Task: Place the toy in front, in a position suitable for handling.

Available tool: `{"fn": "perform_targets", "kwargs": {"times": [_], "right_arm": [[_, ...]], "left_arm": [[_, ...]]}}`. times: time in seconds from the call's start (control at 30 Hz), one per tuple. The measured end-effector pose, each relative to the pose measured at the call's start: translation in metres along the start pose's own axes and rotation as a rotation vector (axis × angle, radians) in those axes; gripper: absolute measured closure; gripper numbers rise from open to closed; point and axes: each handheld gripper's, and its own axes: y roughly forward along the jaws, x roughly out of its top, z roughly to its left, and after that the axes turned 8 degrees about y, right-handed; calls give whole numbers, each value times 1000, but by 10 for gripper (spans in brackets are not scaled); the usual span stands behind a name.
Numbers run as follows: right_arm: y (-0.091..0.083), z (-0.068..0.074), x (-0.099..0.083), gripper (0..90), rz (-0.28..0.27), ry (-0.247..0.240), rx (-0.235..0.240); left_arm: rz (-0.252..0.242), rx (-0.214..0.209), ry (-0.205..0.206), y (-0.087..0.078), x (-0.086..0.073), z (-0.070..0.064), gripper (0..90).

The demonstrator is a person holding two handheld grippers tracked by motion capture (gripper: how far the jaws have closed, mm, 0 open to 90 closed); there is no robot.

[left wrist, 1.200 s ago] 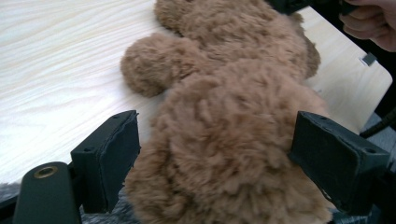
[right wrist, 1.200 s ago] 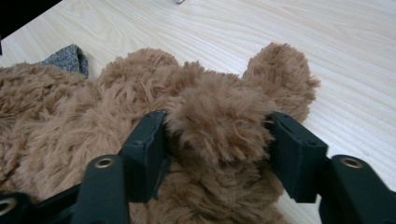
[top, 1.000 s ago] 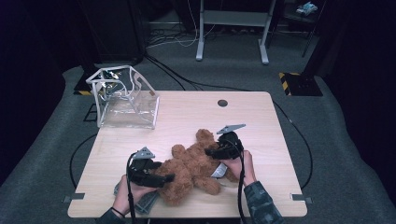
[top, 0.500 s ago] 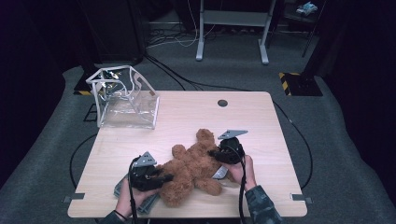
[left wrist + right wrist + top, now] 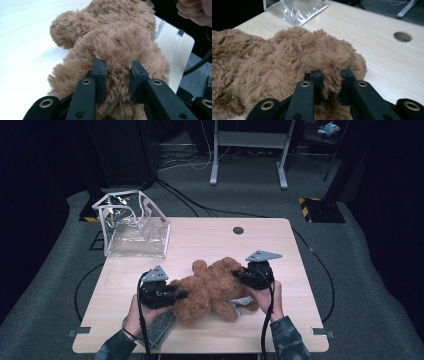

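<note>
A brown plush teddy bear (image 5: 212,290) lies across the middle of the wooden table (image 5: 200,237). My left gripper (image 5: 179,294) comes at it from the left and is shut on a thick tuft of fur at the bear's end (image 5: 117,45); in the left gripper view, the left gripper (image 5: 117,77) has plush bulging between its pads. My right gripper (image 5: 237,275) meets the bear from the right, and in the right gripper view the right gripper (image 5: 332,80) is shut on a furry limb of the bear (image 5: 287,57).
A clear plastic bag on a white frame (image 5: 135,227) stands at the table's back left corner. A round cable hole (image 5: 238,230) sits near the far edge. A grey mesh cloth (image 5: 160,327) lies under the left hand by the front edge.
Both grippers stay clamped on the bear. The left gripper has shifted a little away from the front edge, and the bear has moved slightly with it.
</note>
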Motion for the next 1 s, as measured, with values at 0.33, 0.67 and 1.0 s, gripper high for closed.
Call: {"fn": "perform_targets", "kwargs": {"times": [0.33, 0.67, 1.0], "right_arm": [[-6, -4, 32, 791, -52, -5, -82], [5, -4, 54, 791, -49, -22, -165], [36, -14, 55, 789, -21, 56, -171]], "left_arm": [[-2, 39, 45, 7, 39, 33, 718], [38, 82, 73, 23, 60, 72, 744], [102, 116, 50, 48, 61, 109, 746]]}}
